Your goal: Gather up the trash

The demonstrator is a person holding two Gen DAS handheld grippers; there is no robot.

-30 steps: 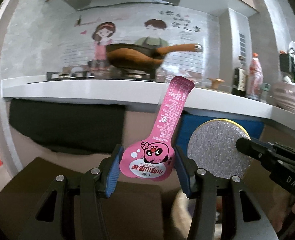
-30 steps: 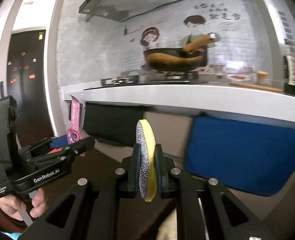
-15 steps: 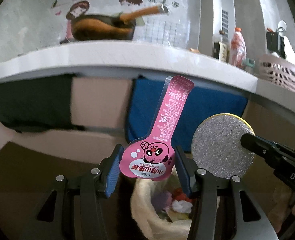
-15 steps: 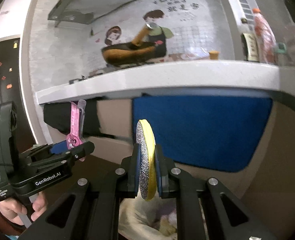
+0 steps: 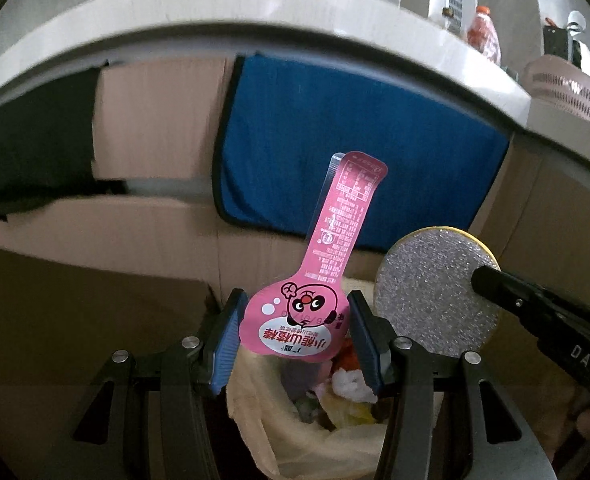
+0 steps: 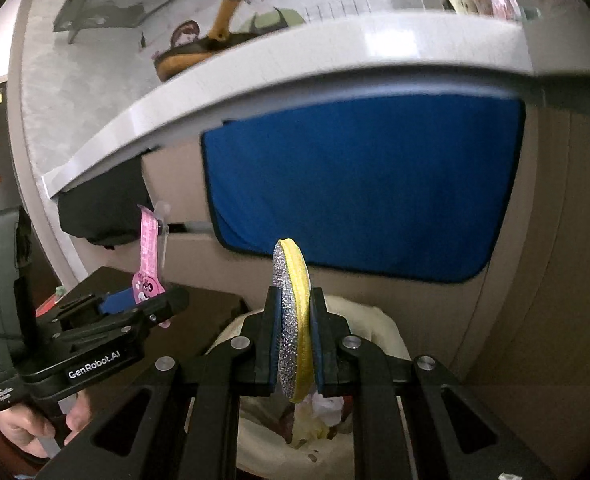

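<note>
My left gripper (image 5: 293, 332) is shut on a pink spoon-shaped snack wrapper (image 5: 315, 288), whose long neck sticks upward. Beside it, my right gripper (image 6: 295, 340) is shut on a round scouring pad (image 6: 293, 320), silver on one face and yellow on the other; in the left wrist view the scouring pad (image 5: 435, 292) shows as a glittery disc. Both grippers hang just above a bin lined with a cream bag (image 5: 295, 440) that holds several crumpled scraps (image 5: 347, 380). The same bag (image 6: 371, 320) shows under the right fingers. The left gripper (image 6: 143, 304) is held by a hand (image 6: 23, 428).
A white countertop edge (image 5: 255, 12) runs overhead, with a blue cloth (image 5: 355, 140) and a black cloth (image 5: 31, 152) hanging below it. Beige cabinet fronts (image 5: 155, 120) stand behind the bin. A dark low surface (image 5: 75, 312) lies to the bin's left.
Both grippers have sunk below the countertop and tipped downward with their loads still held. The lined bin has come into view beneath them, and the pan has slid out of the left view.
</note>
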